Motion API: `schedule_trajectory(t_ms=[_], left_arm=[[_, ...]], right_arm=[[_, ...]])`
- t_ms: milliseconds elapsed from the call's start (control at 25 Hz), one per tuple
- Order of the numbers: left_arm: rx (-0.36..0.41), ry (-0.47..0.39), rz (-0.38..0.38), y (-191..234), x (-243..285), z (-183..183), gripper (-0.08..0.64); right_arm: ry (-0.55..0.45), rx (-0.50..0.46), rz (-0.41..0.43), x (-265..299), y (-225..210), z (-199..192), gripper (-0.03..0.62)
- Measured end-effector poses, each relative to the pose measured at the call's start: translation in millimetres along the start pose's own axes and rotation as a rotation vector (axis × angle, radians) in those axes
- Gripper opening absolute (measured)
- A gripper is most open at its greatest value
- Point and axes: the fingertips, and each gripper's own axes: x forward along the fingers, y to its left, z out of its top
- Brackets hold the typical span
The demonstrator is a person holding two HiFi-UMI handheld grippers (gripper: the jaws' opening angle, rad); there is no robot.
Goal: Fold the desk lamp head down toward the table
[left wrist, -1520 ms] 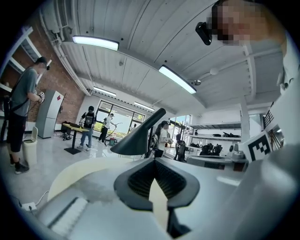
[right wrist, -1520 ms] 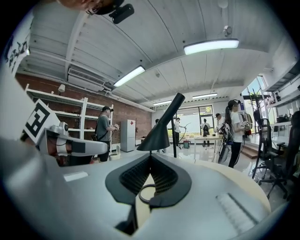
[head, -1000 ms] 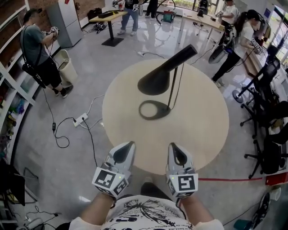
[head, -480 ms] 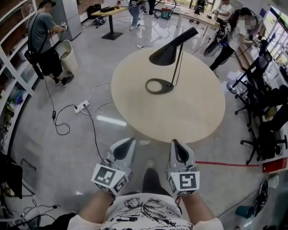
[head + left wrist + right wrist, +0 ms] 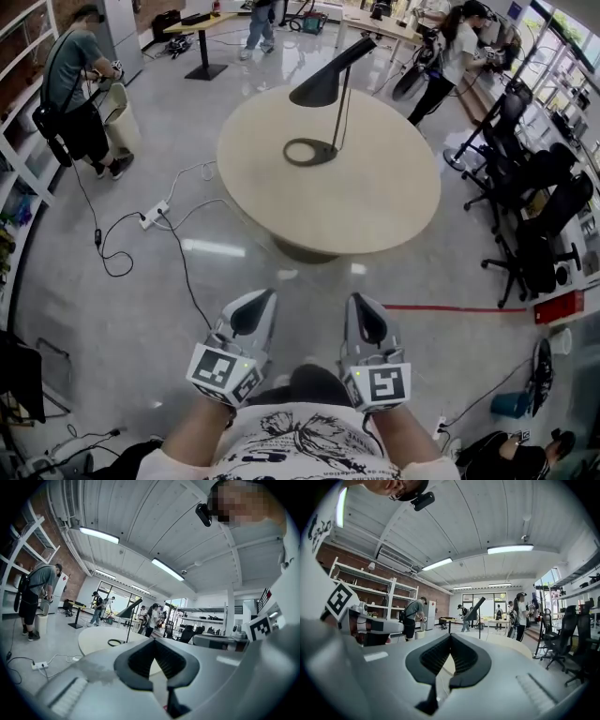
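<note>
Lamp (image 5: 342,111) stands on the far left part of the round counter (image 5: 375,211), well away from us, its thin pole upright above a ring base (image 5: 309,152) that lies flat on the top. Its black cone head (image 5: 323,82) runs on a slant: the wide mouth sits low and to the left, and the narrow end rises to the right and away from us, past the top of the pole. The head hangs clear above the counter.

We hold both tools low in front of the body, over the grey floor (image 5: 187,281), side by side and aimed toward the counter, well short of its near edge. The left tool (image 5: 249,315) (image 5: 153,641) has its tips pressed together with nothing between them. The right tool (image 5: 366,321) (image 5: 450,637) is closed the same way and grips nothing. Neither touches the lamp or the counter.

A red line (image 5: 450,307) crosses the floor to our right, and black chairs (image 5: 534,234) stand beyond it.
</note>
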Motion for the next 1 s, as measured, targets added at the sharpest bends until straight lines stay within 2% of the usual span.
schedule_trajectory(t_ms=[240,440,640,880,1000], left_arm=[[0.026,-0.005,-0.02,-34.1,-14.9,-6.5,0.003],[0.074,-0.044,0.014,-62.3,-25.7,1.7,0.003],[0.085,-0.037,0.027,-82.3,-38.9,1.7,0.003],[0.091,-0.032,0.034,-107.9,-54.7,-9.0,0.004],[0.097,-0.037,0.048,-112.8,-62.2,-10.7,0.003]], right_arm=[[0.004,-0.001,-0.003,-35.1,0.3,-4.8,0.009],[-0.004,0.024,0.009,-61.7,-10.5,-5.3,0.009],[0.006,-0.003,0.027,-83.9,-10.5,-4.3,0.009],[0.024,0.058,0.008,-109.9,-20.3,-10.6,0.009],[0.015,0.053,0.026,-118.6,-16.1,-10.3,0.009]])
